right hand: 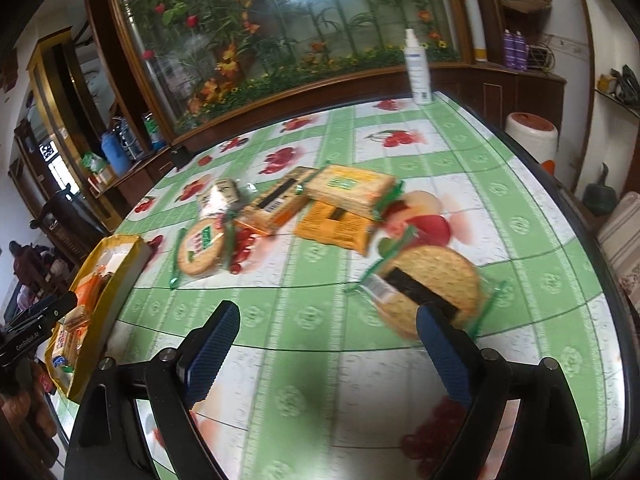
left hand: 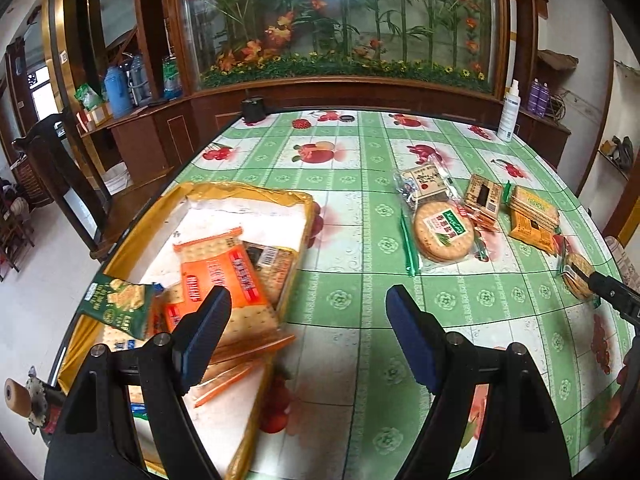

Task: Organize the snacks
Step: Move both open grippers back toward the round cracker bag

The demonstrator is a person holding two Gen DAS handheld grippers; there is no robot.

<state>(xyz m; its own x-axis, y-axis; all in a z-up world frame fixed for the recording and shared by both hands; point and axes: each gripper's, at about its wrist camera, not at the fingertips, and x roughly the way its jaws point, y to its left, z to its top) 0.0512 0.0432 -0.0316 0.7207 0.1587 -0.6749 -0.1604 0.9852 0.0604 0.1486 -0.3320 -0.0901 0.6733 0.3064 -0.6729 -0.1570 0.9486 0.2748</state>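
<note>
A yellow-rimmed tray (left hand: 306, 204) at the table's left holds an orange cracker packet (left hand: 224, 268), a green packet (left hand: 120, 300) and others. My left gripper (left hand: 309, 304) hangs open over the tray's right rim with nothing between its fingers. Farther right on the tablecloth lie a round biscuit packet (left hand: 442, 232), a clear packet with a beige label (left hand: 426, 184) and square cracker packets (left hand: 534, 216). My right gripper (right hand: 328, 316) is open above bare cloth. A second round biscuit packet (right hand: 432, 280) lies just beyond its right finger, partly hidden by it.
A white spray bottle (right hand: 418, 68) stands at the far right corner of the table, a small black object (left hand: 253, 109) at the far edge. A wooden chair (left hand: 60, 168) stands left of the table, a white bin (right hand: 530, 136) to its right.
</note>
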